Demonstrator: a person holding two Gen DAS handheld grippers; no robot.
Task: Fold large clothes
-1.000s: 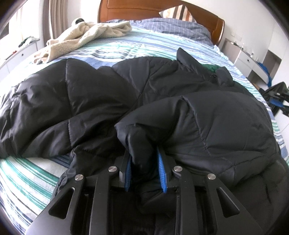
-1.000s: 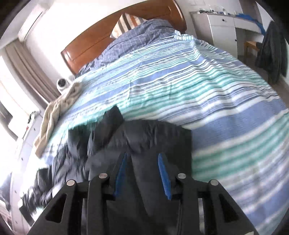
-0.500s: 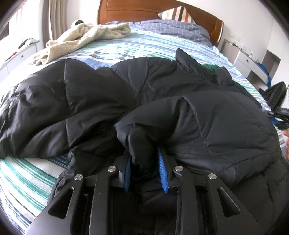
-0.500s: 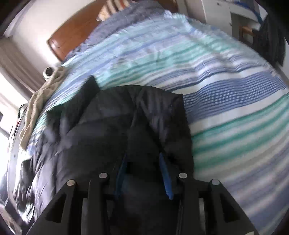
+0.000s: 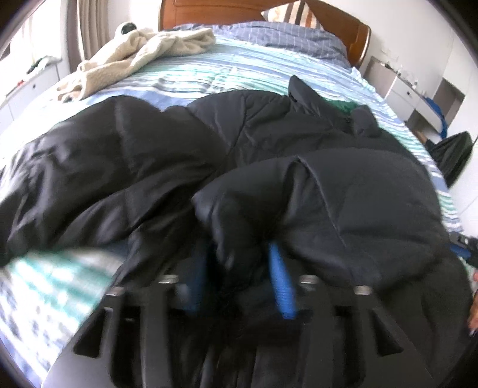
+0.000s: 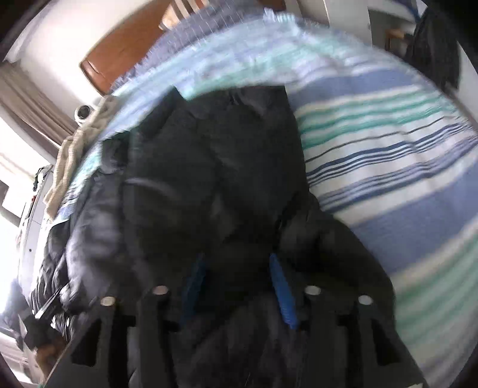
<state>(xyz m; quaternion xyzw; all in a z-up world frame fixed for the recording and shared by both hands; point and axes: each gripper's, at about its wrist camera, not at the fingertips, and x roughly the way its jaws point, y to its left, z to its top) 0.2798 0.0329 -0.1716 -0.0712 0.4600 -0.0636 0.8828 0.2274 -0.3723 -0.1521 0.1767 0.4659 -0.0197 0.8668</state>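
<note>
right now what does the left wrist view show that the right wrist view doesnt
Only the left wrist view shows the white nightstand, the striped pillow and the left gripper, jaws just opened around a jacket fold. Only the right wrist view shows the right gripper, jaws likewise just opened. Both show the black puffer jacket, cream blanket and striped bedspread.

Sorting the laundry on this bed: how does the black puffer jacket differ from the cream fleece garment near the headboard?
The black puffer jacket is dark, smooth and quilted; the cream fleece garment is pale and fuzzy. The jacket lies close to the camera, partly folded over itself, while the fleece lies crumpled far off by the headboard. Both rest on the striped bedspread.
</note>
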